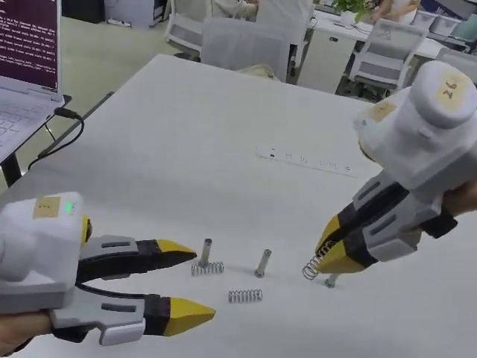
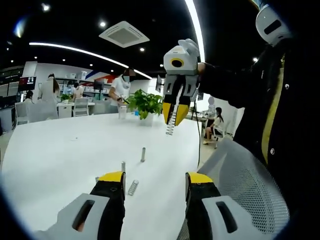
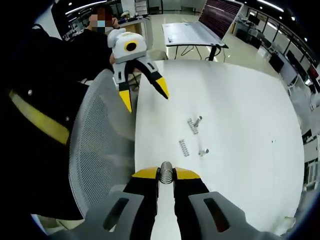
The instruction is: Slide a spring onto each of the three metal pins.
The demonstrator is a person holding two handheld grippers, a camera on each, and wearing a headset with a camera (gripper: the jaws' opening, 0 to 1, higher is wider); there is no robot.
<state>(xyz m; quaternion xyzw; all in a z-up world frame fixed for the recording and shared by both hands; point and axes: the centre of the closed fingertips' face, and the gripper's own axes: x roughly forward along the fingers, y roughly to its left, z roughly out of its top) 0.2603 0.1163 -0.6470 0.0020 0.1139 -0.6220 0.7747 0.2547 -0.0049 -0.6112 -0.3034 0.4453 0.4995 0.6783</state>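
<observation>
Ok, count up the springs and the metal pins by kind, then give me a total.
Springs: 3, one in the right gripper, two lying on the table
Metal pins: 3, all bare
Total: 6

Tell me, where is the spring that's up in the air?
In the head view, the spring hangs pinched in the right gripper, on the right side, close by the rightmost pin.
</observation>
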